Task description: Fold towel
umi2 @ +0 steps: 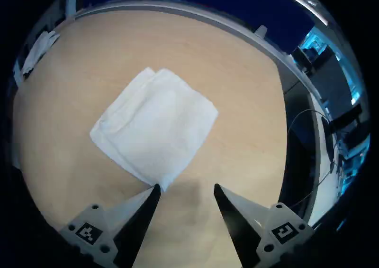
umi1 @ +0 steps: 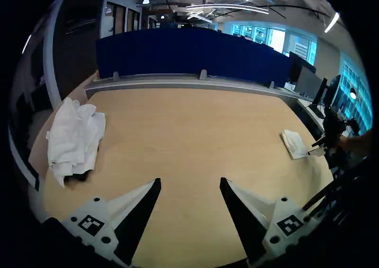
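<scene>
1. On the wooden table (umi2: 246, 78), toward its right end, we see the folded towel (umi2: 154, 130) lying flat as a neat square, just ahead of the right gripper (umi2: 186, 187)
2. Our right gripper's fingers stand apart and hold nothing; one tip sits at the towel's near corner
3. The left gripper (umi1: 189, 182) is likewise spread and empty, over bare wood
4. We judge this towel done; the crumpled pile of white cloth (umi1: 76, 137) at the far left looks unfolded, so more may remain
</scene>
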